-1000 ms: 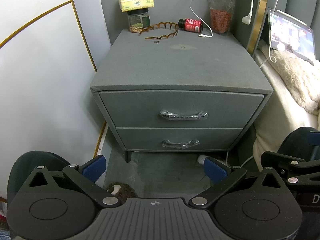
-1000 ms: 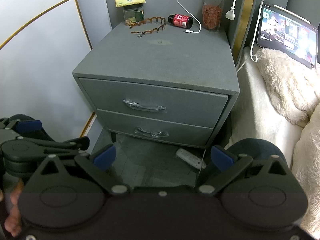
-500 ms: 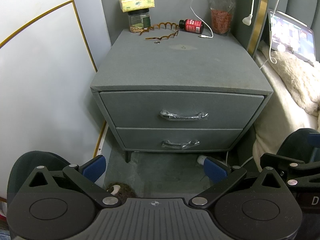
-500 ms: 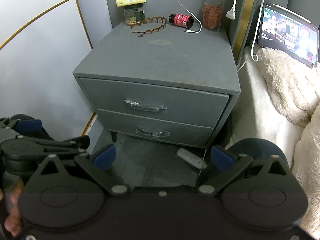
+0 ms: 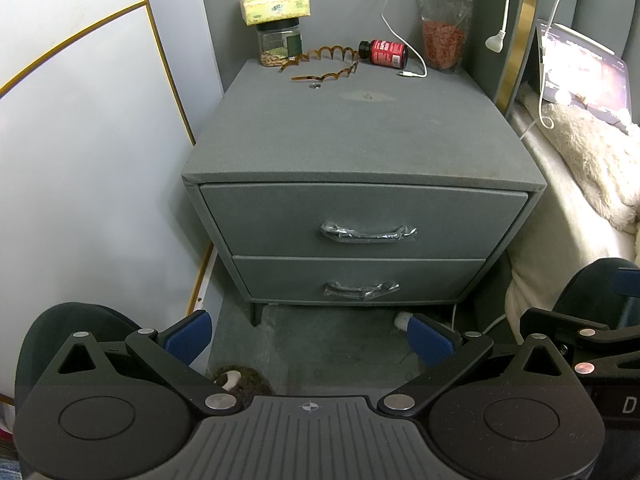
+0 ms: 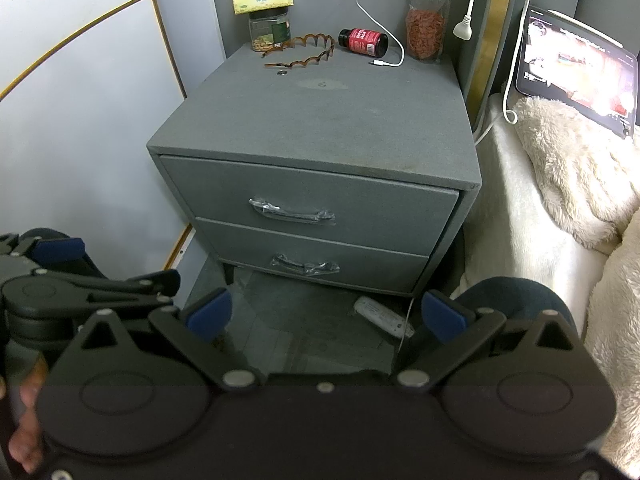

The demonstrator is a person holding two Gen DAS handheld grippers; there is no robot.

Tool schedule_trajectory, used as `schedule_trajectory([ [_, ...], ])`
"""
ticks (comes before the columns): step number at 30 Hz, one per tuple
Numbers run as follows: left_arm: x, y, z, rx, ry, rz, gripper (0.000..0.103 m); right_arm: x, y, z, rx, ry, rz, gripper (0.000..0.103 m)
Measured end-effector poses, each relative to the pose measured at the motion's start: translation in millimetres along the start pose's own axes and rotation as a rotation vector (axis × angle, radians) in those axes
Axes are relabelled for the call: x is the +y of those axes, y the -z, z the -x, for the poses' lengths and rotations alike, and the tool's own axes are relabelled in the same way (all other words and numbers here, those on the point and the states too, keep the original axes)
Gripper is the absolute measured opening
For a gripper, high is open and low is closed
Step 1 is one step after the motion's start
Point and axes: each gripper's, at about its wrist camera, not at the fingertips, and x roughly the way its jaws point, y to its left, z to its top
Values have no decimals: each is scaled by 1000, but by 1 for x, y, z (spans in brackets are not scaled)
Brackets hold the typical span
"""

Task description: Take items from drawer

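Note:
A grey fabric nightstand (image 5: pixel 360 136) (image 6: pixel 320 120) stands ahead with two closed drawers. The top drawer (image 5: pixel 362 218) (image 6: pixel 308 208) has a plastic-wrapped metal handle (image 5: pixel 368 233) (image 6: pixel 291 213). The bottom drawer (image 5: pixel 360 280) (image 6: pixel 312 258) has a similar handle (image 5: pixel 361 289) (image 6: pixel 305 266). My left gripper (image 5: pixel 310 338) is open and empty, low in front of the nightstand. My right gripper (image 6: pixel 326 314) is open and empty, to the right of the left one. The drawer contents are hidden.
On the nightstand stand a jar (image 5: pixel 279 43) with a tissue box (image 5: pixel 275 6), a brown hairband (image 5: pixel 324 65), a red bottle (image 5: pixel 383 53), a snack pouch (image 5: pixel 443 28) and a white cable (image 5: pixel 400 20). A bed with fleece (image 6: pixel 568 168) and a tablet (image 6: pixel 576 68) lies right. A white remote (image 6: pixel 384 316) lies on the floor.

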Motion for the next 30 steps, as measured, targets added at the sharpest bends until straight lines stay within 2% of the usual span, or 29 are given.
schedule_trajectory([
  [30, -1, 1, 2, -2, -5, 0, 103, 0, -1, 2, -4, -6, 5, 103],
])
